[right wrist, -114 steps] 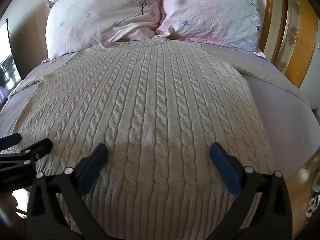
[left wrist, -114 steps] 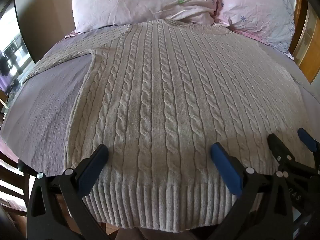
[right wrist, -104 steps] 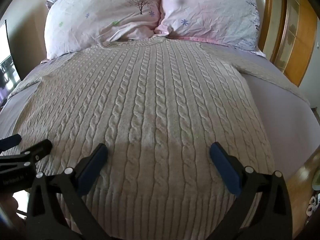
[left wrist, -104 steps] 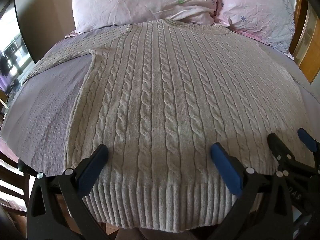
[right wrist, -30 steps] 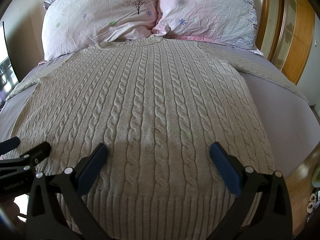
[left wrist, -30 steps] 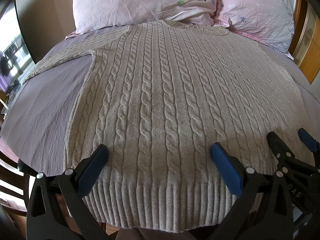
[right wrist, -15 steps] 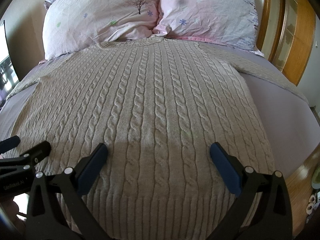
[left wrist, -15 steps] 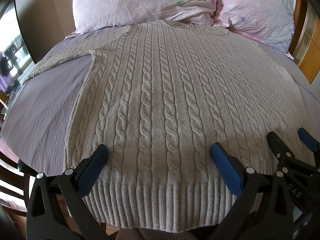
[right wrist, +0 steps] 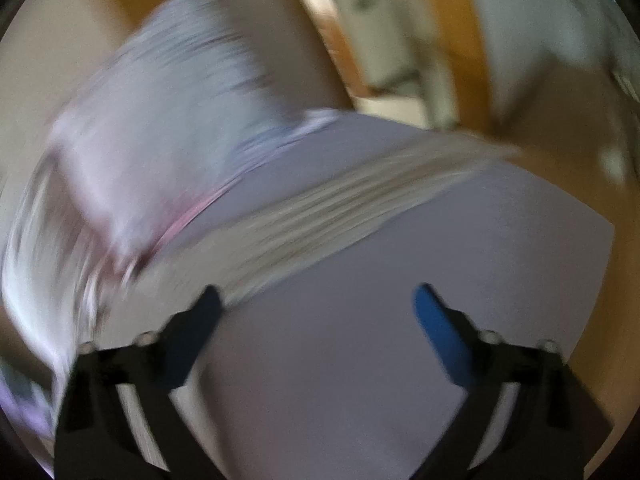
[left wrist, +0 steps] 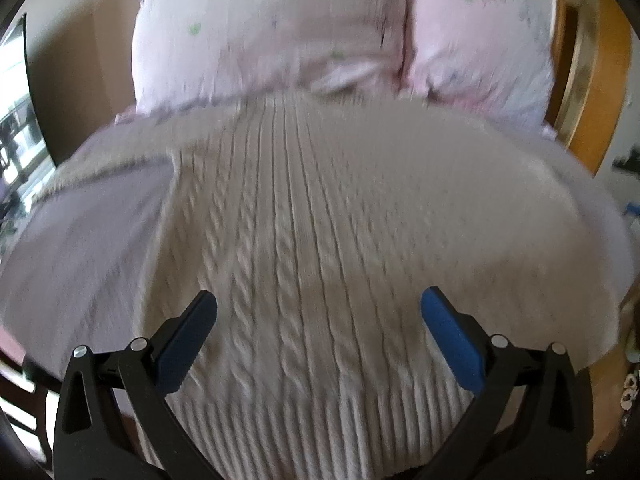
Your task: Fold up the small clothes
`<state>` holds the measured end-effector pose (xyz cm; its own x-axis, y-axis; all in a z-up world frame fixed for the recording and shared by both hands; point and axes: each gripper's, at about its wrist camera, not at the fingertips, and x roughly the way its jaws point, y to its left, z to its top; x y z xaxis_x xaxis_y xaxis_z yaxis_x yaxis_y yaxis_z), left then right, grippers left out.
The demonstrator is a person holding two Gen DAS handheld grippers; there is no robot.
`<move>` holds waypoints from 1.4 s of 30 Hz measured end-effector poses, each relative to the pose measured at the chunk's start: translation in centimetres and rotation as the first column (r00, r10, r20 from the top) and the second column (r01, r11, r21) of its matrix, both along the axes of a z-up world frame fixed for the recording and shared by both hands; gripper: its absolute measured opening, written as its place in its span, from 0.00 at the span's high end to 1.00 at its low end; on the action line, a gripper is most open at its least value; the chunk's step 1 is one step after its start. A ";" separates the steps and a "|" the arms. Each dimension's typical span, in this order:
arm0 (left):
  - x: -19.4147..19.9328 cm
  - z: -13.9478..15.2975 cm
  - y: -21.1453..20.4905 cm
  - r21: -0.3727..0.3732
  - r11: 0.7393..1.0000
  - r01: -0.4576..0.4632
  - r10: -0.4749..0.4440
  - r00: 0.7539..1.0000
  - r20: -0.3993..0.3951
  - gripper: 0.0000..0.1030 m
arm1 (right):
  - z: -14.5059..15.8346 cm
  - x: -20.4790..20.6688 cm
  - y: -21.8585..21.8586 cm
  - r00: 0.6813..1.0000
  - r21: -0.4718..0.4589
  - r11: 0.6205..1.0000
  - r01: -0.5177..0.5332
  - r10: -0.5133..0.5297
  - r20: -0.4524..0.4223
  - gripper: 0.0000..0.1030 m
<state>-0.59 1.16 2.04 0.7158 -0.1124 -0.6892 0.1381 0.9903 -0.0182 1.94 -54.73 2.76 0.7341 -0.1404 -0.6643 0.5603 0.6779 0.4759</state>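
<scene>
Two hand-held grippers, both spread wide and empty: your left hand-held gripper (left wrist: 318, 316) hovers over the sweater (left wrist: 320, 240), lying flat on the bed (left wrist: 80, 248) below the pillows (left wrist: 260, 40). Your right hand-held gripper (right wrist: 316, 308) seems aimed at a sleeve (right wrist: 360, 200), though blur hides detail. Chunky, stretchy cable knit could snag or drag out of square.

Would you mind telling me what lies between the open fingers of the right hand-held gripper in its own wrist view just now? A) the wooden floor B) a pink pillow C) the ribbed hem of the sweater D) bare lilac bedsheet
D: in the blurred right wrist view, the right hand-held gripper frames plain lilac bedsheet, with the sweater's sleeve lying further off and the pillow beyond it.
</scene>
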 end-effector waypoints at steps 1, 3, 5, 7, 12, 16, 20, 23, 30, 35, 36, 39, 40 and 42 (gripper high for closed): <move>0.1 0.6 0.4 -0.008 1.000 0.004 -0.003 1.000 0.031 0.01 | -0.7 0.3 -2.6 0.999 0.057 0.997 0.047 -0.046 -0.011 0.25; 0.6 2.1 1.5 -0.021 1.000 0.000 0.002 0.996 0.094 0.01 | -2.1 1.0 -7.4 0.991 0.161 0.978 0.135 -0.132 -0.030 0.35; 1.6 3.3 3.1 -0.056 0.998 -0.001 0.008 0.992 0.130 0.01 | -3.4 1.5 -10.6 0.980 0.226 0.953 0.200 -0.193 -0.053 0.40; 2.7 3.9 4.5 -0.107 0.994 -0.003 0.017 0.991 0.134 0.01 | -4.7 1.8 -12.9 0.968 0.273 0.928 0.252 -0.244 -0.066 0.44; 5.7 4.1 10.2 -0.337 0.941 -0.026 0.058 0.995 0.086 0.01 | -5.3 3.0 -15.0 0.954 0.241 0.923 0.299 -0.294 -0.056 0.61; 7.3 3.4 15.5 -0.456 0.881 -0.124 0.164 0.985 0.048 0.01 | -6.6 3.0 -15.5 0.944 0.232 0.915 0.330 -0.327 -0.052 0.92; 8.2 3.1 20.6 -0.492 0.834 -0.251 0.306 0.952 0.033 0.01 | -2.9 4.1 -12.4 0.966 0.099 0.962 0.256 -0.259 0.020 0.94; 8.3 2.9 24.0 -0.509 0.794 -0.333 0.397 0.918 0.018 0.01 | 1.9 6.6 -5.4 0.990 -0.016 0.998 0.065 -0.063 0.125 0.94; 9.6 2.2 28.6 -0.539 0.706 -0.460 0.511 0.857 -0.062 0.01 | 7.8 13.5 19.0 0.846 -0.239 0.856 -0.457 0.502 0.179 0.94; 10.7 1.5 31.1 -0.596 0.619 -0.512 0.547 0.825 -0.141 0.11 | 4.2 16.1 34.7 0.594 -0.204 0.579 -0.790 0.804 -0.018 0.72; 10.8 1.2 31.9 -0.616 0.586 -0.526 0.560 0.813 -0.161 0.15 | 4.1 15.5 35.8 0.577 -0.218 0.560 -0.799 0.817 -0.016 0.54; 11.7 0.3 33.7 -0.638 0.515 -0.572 0.600 0.773 -0.209 0.16 | 5.2 13.6 35.6 0.604 -0.298 0.586 -0.754 0.796 0.038 0.30; 12.1 0.1 34.3 -0.642 0.498 -0.583 0.607 0.763 -0.222 0.17 | 5.5 13.4 35.0 0.613 -0.305 0.595 -0.744 0.789 0.043 0.30; 13.1 -0.6 35.4 -0.657 0.460 -0.597 0.610 0.751 -0.255 0.21 | 5.7 13.3 33.1 0.636 -0.284 0.621 -0.731 0.771 0.049 0.28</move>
